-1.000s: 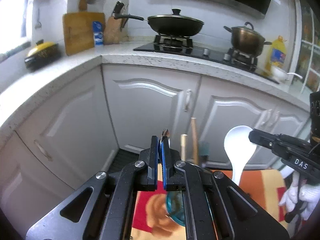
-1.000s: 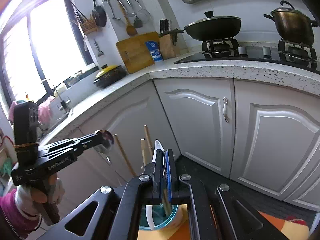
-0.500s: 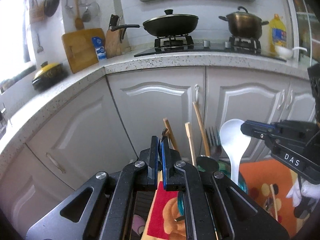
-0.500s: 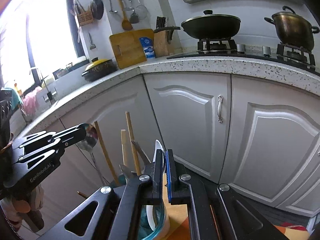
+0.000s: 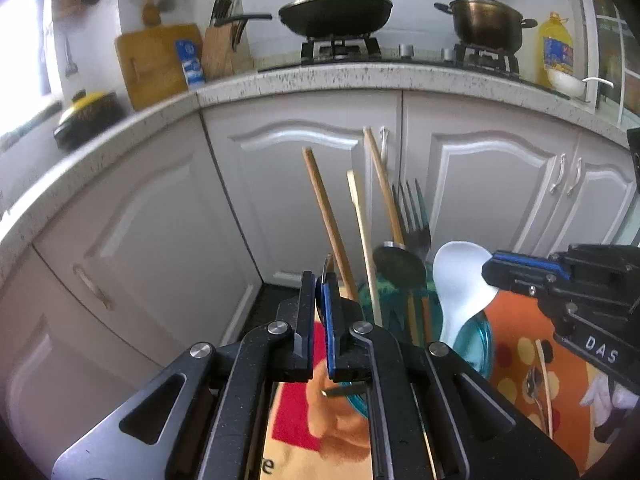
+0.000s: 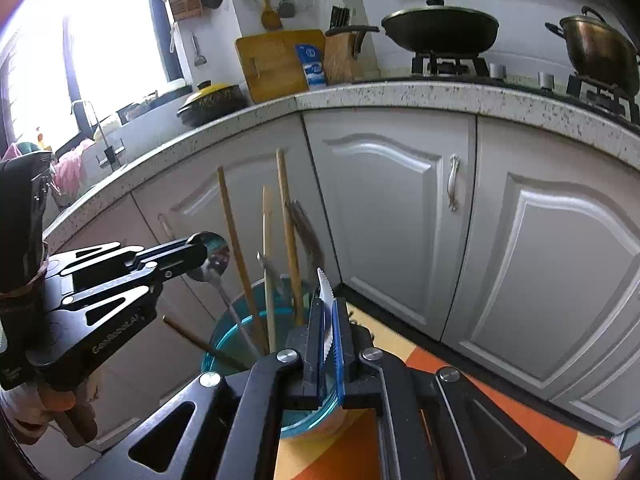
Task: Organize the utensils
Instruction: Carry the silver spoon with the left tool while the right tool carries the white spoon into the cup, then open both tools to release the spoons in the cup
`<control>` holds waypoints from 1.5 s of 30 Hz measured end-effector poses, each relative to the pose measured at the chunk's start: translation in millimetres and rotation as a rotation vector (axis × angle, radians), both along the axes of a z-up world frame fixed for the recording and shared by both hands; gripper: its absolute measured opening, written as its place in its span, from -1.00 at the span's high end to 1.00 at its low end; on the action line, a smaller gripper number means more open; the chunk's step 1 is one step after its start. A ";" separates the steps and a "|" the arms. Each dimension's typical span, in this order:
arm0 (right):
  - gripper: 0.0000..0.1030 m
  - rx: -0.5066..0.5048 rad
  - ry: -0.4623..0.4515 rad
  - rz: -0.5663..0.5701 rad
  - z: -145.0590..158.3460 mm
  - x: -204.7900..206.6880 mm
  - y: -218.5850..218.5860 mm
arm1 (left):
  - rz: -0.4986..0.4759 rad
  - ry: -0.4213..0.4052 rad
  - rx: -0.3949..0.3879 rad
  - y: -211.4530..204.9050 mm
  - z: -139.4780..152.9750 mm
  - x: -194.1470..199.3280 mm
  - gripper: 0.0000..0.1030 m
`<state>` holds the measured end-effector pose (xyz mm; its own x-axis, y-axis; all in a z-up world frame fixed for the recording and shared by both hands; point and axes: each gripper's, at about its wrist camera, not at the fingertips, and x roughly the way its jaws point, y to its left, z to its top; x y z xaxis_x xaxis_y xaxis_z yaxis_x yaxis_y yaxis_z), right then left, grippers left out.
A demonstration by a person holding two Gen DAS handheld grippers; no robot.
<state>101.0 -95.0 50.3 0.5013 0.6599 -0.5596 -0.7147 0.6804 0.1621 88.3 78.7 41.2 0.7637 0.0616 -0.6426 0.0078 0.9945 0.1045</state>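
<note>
A blue glass cup [image 5: 476, 340] [image 6: 224, 336] stands on a colourful cloth and holds wooden chopsticks [image 5: 328, 216] [image 6: 236, 252], a fork [image 5: 414, 216] and a dark ladle [image 5: 398, 266]. My left gripper [image 5: 319, 292] is shut on a metal spoon [image 6: 212, 258], held by its bowl with the handle down in the cup. My right gripper [image 6: 329, 320] is shut on a white spoon [image 5: 460, 280], held by its bowl edge with the handle down at the cup. Each gripper shows in the other's view: the right [image 5: 496, 270], the left [image 6: 196, 250].
White kitchen cabinets [image 5: 304, 184] stand close behind the cup under a speckled countertop [image 5: 320, 76]. A wok [image 5: 336, 12], a pot [image 5: 488, 20], a cutting board [image 5: 160, 60] and a knife block [image 5: 220, 52] sit on the counter. More utensils [image 5: 538, 380] lie on the cloth at right.
Both grippers have come lower and closer to the cup with their spoons. The spoon handles now reach down into the cup among the chopsticks.
</note>
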 end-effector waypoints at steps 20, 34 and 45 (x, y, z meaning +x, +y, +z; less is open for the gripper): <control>0.55 -0.029 0.076 0.007 -4.0 -12.7 -6.7 | 0.033 0.035 -0.060 1.3 5.9 -9.1 0.34; 0.50 -0.014 0.068 -0.003 6.7 -30.9 -14.6 | 0.049 0.015 -0.066 -0.8 23.7 -27.8 0.33; 0.39 -0.010 0.066 -0.028 12.9 -50.4 -37.0 | 0.000 -0.016 -0.072 -23.8 43.8 -51.9 0.24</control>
